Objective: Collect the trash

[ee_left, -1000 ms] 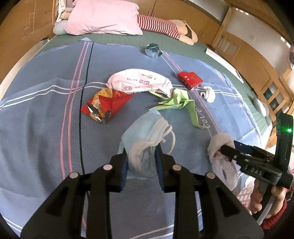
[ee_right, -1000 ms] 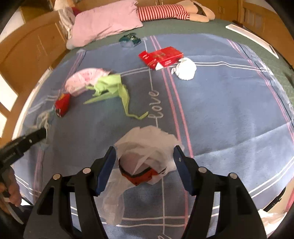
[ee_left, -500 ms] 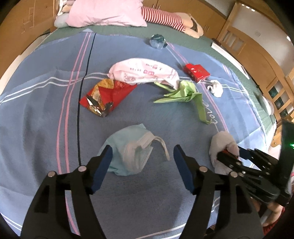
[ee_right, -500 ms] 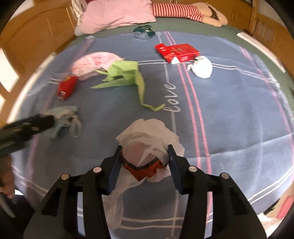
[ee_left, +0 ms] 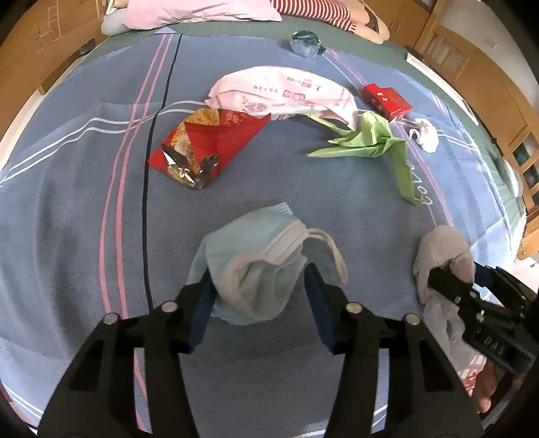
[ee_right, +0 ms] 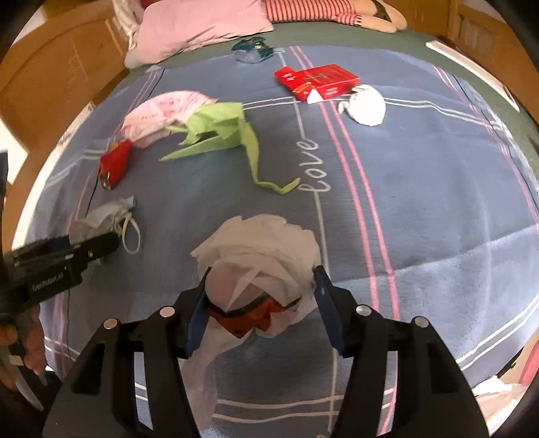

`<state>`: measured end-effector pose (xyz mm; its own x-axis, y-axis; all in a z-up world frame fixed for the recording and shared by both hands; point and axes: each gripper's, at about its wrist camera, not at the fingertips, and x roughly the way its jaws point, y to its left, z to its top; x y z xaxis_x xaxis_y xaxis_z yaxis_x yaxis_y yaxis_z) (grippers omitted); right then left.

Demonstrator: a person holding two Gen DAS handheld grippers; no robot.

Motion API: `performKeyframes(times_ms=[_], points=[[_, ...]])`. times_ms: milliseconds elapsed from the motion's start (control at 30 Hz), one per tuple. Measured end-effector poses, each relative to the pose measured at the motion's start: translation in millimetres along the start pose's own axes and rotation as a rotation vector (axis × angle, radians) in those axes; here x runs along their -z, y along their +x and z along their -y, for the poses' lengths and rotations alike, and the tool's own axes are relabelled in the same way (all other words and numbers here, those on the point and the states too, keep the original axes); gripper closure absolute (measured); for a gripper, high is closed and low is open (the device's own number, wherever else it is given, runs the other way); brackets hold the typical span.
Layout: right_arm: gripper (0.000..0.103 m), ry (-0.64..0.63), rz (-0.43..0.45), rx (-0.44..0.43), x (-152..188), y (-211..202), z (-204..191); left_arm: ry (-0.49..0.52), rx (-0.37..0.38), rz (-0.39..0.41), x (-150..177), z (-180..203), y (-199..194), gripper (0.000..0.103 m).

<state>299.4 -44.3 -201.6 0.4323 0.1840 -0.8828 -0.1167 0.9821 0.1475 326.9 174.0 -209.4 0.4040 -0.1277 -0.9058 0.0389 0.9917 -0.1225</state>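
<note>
A crumpled light-blue face mask (ee_left: 256, 242) lies on the blue bedspread (ee_left: 67, 202). My left gripper (ee_left: 257, 274) points down over it, and its jaws are closing with the mask between them; the pads sit at the mask's edges without squeezing it. A crumpled white plastic bag with a red patch (ee_right: 262, 242) lies between the jaws of my right gripper (ee_right: 262, 271), which are opening and rest loosely at its sides. The right wrist view shows the left gripper (ee_right: 67, 256) over the mask (ee_right: 107, 212) at the left.
Farther up the bed lie a red snack wrapper (ee_left: 209, 145), a pink-white plastic bag (ee_left: 283, 94), a green wrapper (ee_left: 367, 138), a red box (ee_left: 387, 99), a white wad (ee_left: 426, 134) and a teal wrapper (ee_left: 305, 43). A pink pillow (ee_right: 198, 23) and the wooden bed frame (ee_left: 488, 77) border it.
My left gripper let go of the mask, opened wide, sank toward it, and now narrows around it. The right gripper narrowed on the white bag, then widened slightly.
</note>
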Motion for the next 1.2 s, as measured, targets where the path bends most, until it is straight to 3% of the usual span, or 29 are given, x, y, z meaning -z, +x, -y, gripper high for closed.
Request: performKeyframes(times_ms=[100,267,367,567,833,1200], points=[[0.046,-0.042,0.008,0.020,2.6,-0.7,-8.1,0.010,-0.013,0.001,0.1,0.9,1.0,0.053],[0.056,-0.074,0.016,0.040,4.9,-1.2,-12.9,0.027,-0.040,0.005,-0.1,4.0,2.3,0.056],[0.063,-0.080,0.020,0.048,5.7,-2.3,-14.4,0.031,-0.064,0.009,0.0,3.4,2.1,0.067],[0.065,-0.088,0.022,0.040,9.9,-9.0,-16.9,0.036,-0.086,0.033,1.0,1.0,-5.2,0.080],[0.066,-0.125,0.077,0.081,15.4,-28.6,-20.0,0.036,-0.072,0.123,0.0,1.8,-27.0,0.082],[0.066,-0.072,0.116,0.084,21.3,-57.2,-3.9,0.034,-0.073,0.174,1.1,1.8,-41.2,0.082]])
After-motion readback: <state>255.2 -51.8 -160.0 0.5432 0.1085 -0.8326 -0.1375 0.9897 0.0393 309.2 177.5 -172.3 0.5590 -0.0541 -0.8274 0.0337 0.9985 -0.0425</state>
